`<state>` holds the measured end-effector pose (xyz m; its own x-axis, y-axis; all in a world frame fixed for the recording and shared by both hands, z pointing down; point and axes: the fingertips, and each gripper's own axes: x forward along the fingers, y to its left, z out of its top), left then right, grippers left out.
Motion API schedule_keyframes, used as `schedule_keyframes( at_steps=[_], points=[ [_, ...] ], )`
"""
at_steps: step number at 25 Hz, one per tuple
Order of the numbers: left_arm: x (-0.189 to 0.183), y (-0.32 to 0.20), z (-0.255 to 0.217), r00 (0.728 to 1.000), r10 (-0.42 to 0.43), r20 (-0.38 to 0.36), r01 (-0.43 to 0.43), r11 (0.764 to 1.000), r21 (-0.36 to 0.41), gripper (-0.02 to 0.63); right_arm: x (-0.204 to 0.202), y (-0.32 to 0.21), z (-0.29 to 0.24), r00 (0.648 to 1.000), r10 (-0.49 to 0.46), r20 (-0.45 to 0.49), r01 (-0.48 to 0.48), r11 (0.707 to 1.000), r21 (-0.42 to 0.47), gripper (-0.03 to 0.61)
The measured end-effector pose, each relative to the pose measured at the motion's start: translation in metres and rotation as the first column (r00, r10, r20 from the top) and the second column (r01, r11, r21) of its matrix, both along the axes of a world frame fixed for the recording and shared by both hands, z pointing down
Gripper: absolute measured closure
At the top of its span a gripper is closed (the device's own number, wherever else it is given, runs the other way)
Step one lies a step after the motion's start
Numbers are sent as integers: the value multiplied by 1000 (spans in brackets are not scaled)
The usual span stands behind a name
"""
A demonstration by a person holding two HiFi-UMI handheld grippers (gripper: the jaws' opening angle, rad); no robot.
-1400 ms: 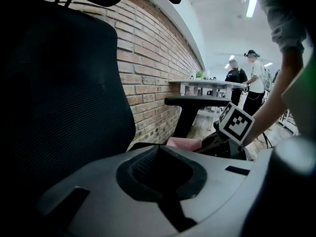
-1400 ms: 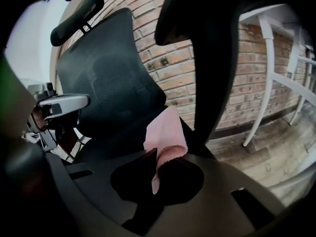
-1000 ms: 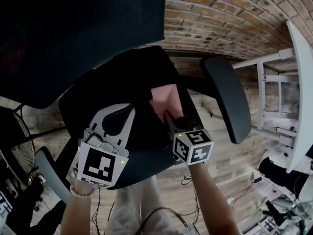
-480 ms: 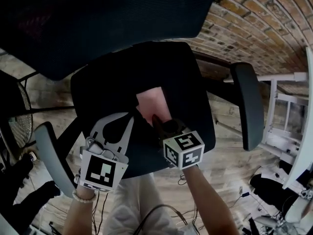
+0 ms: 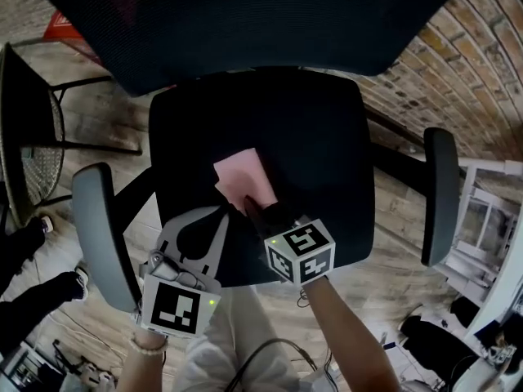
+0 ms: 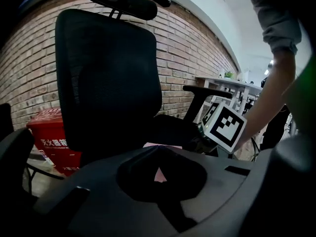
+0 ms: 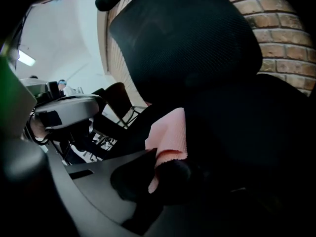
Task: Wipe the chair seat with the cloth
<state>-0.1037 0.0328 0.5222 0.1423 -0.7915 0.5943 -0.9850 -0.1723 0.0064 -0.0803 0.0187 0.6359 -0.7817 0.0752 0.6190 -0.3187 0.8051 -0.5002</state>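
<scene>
chair seat (image 5: 315, 137): black; pink cloth (image 5: 239, 178) lying on it, toward front. right gripper (image 5: 253, 208): jaws clamped on near edge of cloth, rest of cloth spread over seat beyond tips. left gripper (image 5: 221, 212): jaws closed tip to tip, nothing between, just beside right gripper. backrest (image 5: 245, 23): black mesh. armrest (image 5: 102, 235): grey, beside left gripper.

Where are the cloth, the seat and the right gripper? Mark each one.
cloth (image 5: 243, 178), head view, middle of the pink sheet.
seat (image 5: 319, 149), head view, bare black part right of the cloth.
right gripper (image 5: 257, 211), head view, between its fingertips, shut on the cloth's near edge.
</scene>
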Motion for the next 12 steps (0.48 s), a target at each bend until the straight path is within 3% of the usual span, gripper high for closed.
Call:
schedule_keyframes(
  at_steps=[12],
  points=[
    [4, 31, -18, 999, -44, -31, 45, 999, 28, 595, -40, 85, -7, 975, -213, 69, 217, 974, -65, 528]
  ],
)
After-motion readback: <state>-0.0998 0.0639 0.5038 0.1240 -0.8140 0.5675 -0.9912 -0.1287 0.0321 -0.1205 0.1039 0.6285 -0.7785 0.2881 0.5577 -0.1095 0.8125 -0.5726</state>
